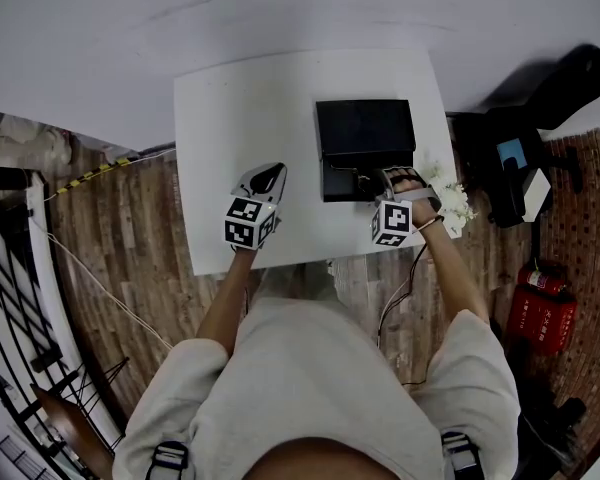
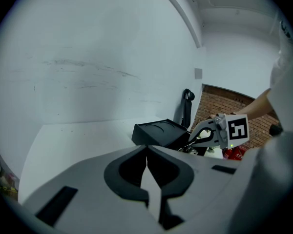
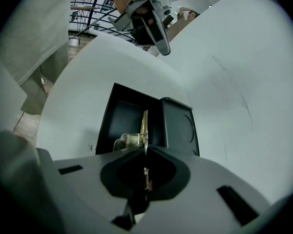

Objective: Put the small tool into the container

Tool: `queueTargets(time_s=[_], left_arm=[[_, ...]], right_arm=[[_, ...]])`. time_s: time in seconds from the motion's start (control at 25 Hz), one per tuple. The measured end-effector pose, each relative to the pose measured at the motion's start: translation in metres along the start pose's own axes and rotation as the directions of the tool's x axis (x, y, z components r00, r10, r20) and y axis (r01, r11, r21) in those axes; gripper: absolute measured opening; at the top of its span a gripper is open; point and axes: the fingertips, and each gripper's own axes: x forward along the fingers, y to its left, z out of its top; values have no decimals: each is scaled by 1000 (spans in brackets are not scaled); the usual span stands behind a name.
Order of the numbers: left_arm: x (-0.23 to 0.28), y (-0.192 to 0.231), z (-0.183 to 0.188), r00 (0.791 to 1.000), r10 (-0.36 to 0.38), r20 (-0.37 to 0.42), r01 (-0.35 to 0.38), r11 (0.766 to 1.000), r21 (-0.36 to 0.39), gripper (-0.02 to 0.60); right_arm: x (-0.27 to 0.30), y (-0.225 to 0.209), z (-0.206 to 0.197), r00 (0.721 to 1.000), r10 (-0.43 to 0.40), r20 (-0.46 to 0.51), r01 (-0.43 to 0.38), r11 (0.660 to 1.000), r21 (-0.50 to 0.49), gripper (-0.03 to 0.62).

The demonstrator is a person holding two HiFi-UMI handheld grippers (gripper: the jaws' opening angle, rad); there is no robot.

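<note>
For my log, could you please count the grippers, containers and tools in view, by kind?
Grippers: 2, left gripper and right gripper
Container: 1
Small tool: 1, held by the right gripper
Total: 4

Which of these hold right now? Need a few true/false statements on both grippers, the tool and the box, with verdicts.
1. The right gripper is shut on a small metal tool. True.
2. The tool lies flat on the table beside the box. False: the right gripper holds it, and it points into the open box.
3. The left gripper grips the lid. False: its jaws are shut on nothing, apart from the box, over bare table.
4. The box is open, with its lid folded back. True.
5. The box sits on the floor. False: it sits on the white table.
</note>
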Motion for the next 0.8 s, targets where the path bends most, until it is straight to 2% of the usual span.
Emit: queueTargets(time_s=[0.8], left_arm=[[-11, 17, -5, 999, 32, -5, -32, 999, -16, 11]], right_arm=[[35, -6, 1, 1000, 6, -22, -6, 999, -35, 2]])
